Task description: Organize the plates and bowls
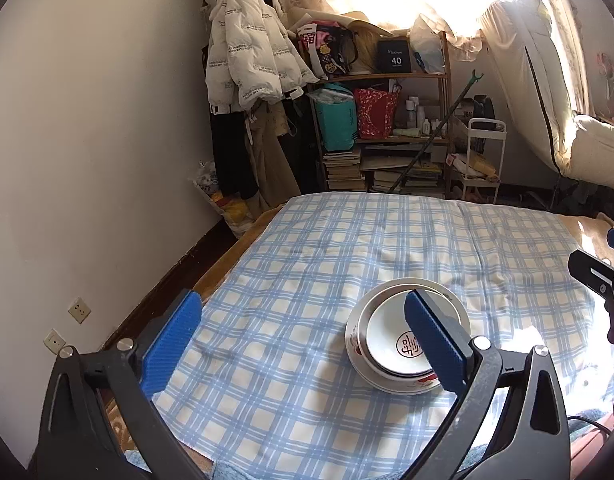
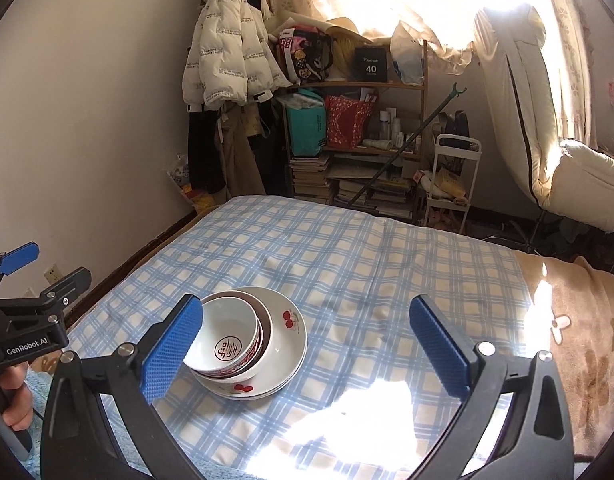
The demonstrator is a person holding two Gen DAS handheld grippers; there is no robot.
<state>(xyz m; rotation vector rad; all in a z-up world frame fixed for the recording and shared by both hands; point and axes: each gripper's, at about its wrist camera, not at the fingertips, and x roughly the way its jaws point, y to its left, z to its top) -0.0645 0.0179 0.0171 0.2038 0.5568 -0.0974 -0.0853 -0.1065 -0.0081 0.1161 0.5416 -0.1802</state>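
A stack of dishes sits on the blue checked cloth (image 1: 299, 280): white plates with red cherries (image 2: 285, 330) at the bottom and nested bowls on top. The top bowl (image 2: 227, 338) is white with a red mark inside; it also shows in the left wrist view (image 1: 387, 340). My left gripper (image 1: 303, 344) is open and empty, above the cloth, left of the stack. My right gripper (image 2: 307, 348) is open and empty, with the stack beside its left finger (image 2: 171, 354). Each gripper shows at the edge of the other's view: the right one (image 1: 603, 280) and the left one (image 2: 23, 308).
The cloth (image 2: 347, 264) covers a bed with a brown blanket (image 2: 579, 320) on the right. Behind it stand a cluttered shelf (image 1: 387, 120), a hanging white jacket (image 1: 247, 52), a small white cart (image 2: 451, 184) and a wall on the left (image 1: 87, 120).
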